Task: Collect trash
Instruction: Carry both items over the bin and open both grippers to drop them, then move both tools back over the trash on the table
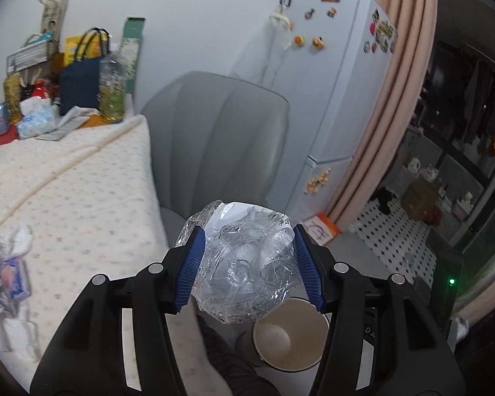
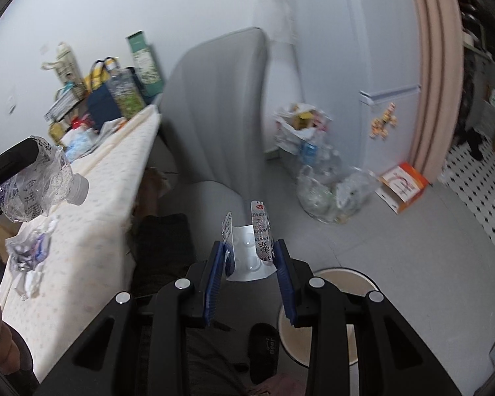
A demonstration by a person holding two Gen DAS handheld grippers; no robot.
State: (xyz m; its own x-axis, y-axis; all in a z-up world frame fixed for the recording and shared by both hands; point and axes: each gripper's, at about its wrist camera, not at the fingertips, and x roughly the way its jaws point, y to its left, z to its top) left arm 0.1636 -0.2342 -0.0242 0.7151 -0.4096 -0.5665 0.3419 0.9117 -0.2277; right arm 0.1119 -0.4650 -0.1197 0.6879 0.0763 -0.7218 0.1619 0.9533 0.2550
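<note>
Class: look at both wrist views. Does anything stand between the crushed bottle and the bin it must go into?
Nothing visible does. The left gripper holds the crushed bottle just above the open bin, whose mouth has no lid. The right gripper holds a blister pack near the bin, not across the bottle's path.
</note>
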